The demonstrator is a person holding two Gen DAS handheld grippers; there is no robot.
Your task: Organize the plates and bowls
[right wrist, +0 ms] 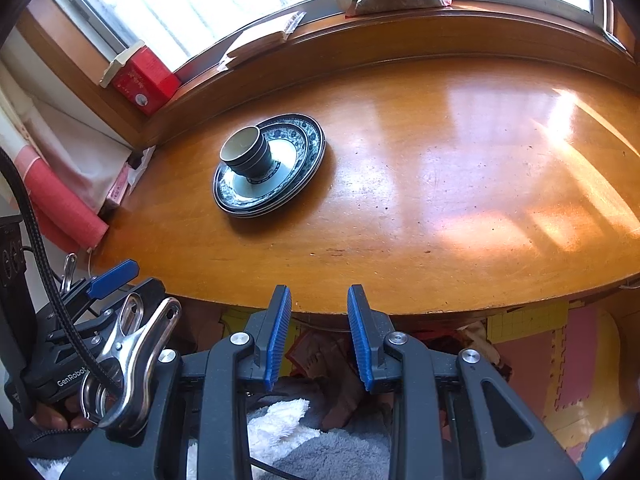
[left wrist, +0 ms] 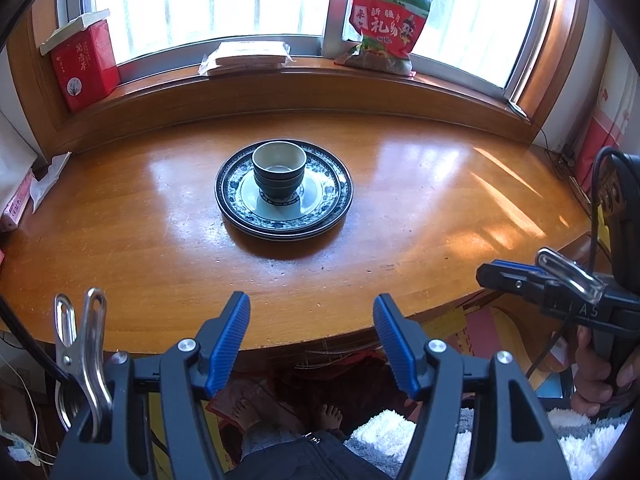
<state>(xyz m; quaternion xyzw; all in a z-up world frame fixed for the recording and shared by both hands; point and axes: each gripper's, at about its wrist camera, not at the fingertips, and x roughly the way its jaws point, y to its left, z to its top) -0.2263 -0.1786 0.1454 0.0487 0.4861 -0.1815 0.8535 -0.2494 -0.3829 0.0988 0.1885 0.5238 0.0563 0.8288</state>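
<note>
A stack of blue-and-white patterned plates [left wrist: 332,208] [right wrist: 308,140] lies in the middle of the wooden table [left wrist: 420,200]. Dark nested bowls [left wrist: 279,172] [right wrist: 246,152] stand upright on the plates' centre. My left gripper [left wrist: 312,320] hovers at the table's near edge, well short of the stack, open with nothing between its blue pads [left wrist: 228,344]. My right gripper [right wrist: 319,300] also hangs at the near edge, to the right of the stack, its jaws a narrower gap apart and empty. Each gripper shows in the other's view: the right one [left wrist: 490,276] and the left one [right wrist: 114,274].
A raised wooden window sill runs behind the table with a red box [left wrist: 84,66], a flat wrapped packet [left wrist: 248,56] and a red snack bag [left wrist: 386,20]. Papers [left wrist: 48,176] lie at the table's left end. Below the edge are coloured foam mats [right wrist: 560,360] and a person's feet.
</note>
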